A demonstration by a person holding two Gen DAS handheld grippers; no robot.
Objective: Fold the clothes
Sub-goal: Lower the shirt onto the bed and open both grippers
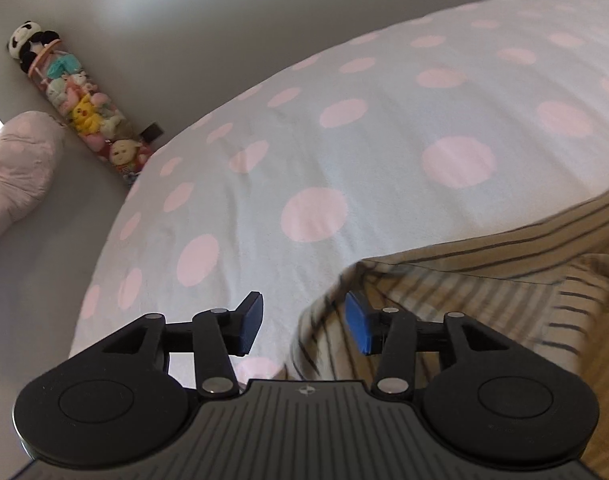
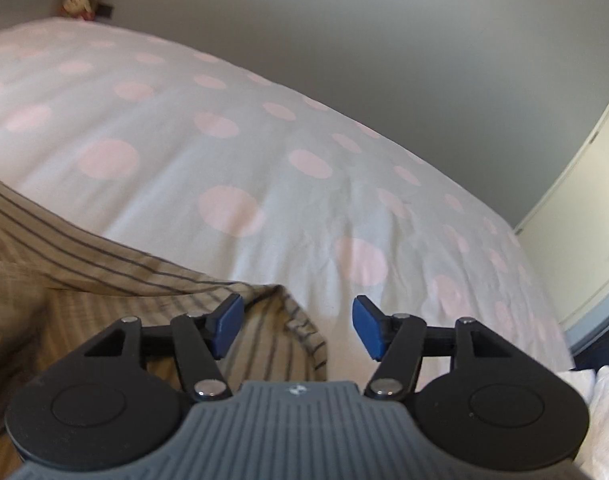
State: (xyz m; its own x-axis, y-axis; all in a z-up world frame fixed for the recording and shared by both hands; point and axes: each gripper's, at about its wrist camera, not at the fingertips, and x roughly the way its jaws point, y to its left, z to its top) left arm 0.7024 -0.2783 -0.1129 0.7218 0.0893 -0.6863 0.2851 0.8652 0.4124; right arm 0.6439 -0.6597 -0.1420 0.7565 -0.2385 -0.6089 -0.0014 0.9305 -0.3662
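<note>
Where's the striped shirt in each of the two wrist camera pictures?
Left wrist view: the striped shirt fills the lower right, its corner reaching in under the open jaws.
Right wrist view: the striped shirt fills the lower left, its edge running in between the open jaws.
Shared landmark: the bedspread with pink dots that it lies on.

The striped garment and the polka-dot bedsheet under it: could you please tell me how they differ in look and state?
The striped garment is tan with thin dark lines; the polka-dot bedsheet is pale with large pink dots. The garment is bunched and creased near both grippers; the bedsheet lies spread out, almost smooth. The garment covers only the near edge; the bedsheet covers the whole bed in view. Both are patterned fabric, and neither is gripped.
</note>
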